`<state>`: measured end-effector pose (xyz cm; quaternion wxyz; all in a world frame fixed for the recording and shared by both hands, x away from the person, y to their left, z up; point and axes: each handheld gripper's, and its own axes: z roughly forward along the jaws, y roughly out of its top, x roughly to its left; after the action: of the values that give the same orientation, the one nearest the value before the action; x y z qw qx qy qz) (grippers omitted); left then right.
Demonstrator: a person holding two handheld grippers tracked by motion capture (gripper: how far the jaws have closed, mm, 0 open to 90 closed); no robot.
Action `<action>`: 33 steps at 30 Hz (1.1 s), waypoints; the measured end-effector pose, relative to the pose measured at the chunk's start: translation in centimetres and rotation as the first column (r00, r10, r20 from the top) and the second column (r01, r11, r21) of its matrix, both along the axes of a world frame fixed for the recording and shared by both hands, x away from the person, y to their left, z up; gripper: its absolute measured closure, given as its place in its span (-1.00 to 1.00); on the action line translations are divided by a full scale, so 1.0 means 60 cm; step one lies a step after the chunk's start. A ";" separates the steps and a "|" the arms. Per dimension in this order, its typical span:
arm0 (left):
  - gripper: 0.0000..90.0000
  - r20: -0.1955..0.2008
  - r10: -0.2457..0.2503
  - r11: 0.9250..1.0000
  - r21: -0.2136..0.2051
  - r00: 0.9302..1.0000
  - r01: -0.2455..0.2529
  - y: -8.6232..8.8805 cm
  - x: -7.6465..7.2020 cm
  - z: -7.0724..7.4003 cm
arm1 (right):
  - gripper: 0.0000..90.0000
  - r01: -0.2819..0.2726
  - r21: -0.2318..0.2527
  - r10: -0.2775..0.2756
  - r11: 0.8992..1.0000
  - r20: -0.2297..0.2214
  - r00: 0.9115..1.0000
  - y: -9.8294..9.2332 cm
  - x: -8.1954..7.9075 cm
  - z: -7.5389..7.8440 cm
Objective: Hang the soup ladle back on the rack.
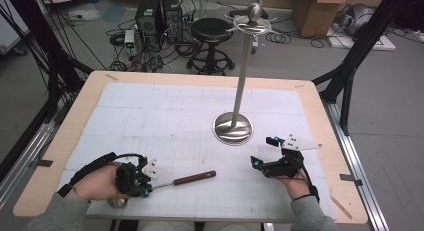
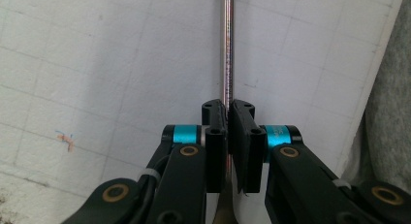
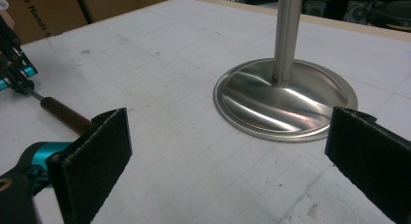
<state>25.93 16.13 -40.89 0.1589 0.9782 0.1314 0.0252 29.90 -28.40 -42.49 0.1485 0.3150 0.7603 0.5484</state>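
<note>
A utensil with a thin metal shaft (image 2: 228, 49) and a brown wooden handle (image 1: 195, 178) lies on the white mat near the front left. Its metal bowl end (image 1: 117, 202) peeks out under my left hand. My left gripper (image 1: 148, 190) is shut on the shaft, and its pads (image 2: 218, 136) press the rod from both sides. The handle (image 3: 63, 113) points toward my right gripper (image 1: 265, 151), which rests open at the front right with nothing between its jaws. A tall steel stand (image 1: 241, 86) with hooks at its top rises from a round base (image 3: 286, 98) just beyond the right gripper.
A white gridded mat (image 1: 165, 116) covers the wooden table (image 1: 60, 156). On the floor beyond the far edge are a black stool (image 1: 211, 31), computer towers (image 1: 159, 16), cables and cardboard boxes (image 1: 320, 11). Black frame posts (image 1: 350, 66) flank the table.
</note>
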 end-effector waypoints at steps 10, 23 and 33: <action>0.87 0.033 0.039 0.993 -0.116 0.999 -0.035 0.012 0.001 0.019 | -0.96 0.002 0.000 -0.002 1.000 0.006 1.000 -0.001 0.000 0.000; 0.87 0.071 0.111 0.965 -0.245 0.991 -0.091 0.032 0.013 0.036 | -0.96 0.002 0.000 -0.002 1.000 0.007 1.000 -0.001 0.001 0.000; 0.87 0.075 0.158 0.909 -0.401 0.985 -0.116 0.039 0.015 0.058 | -0.96 0.005 0.001 -0.005 1.000 0.004 1.000 -0.002 0.001 0.000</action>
<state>26.84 18.50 -37.42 0.3576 0.9116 0.1936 0.0609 29.94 -28.51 -42.48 0.1510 0.3159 0.7589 0.5491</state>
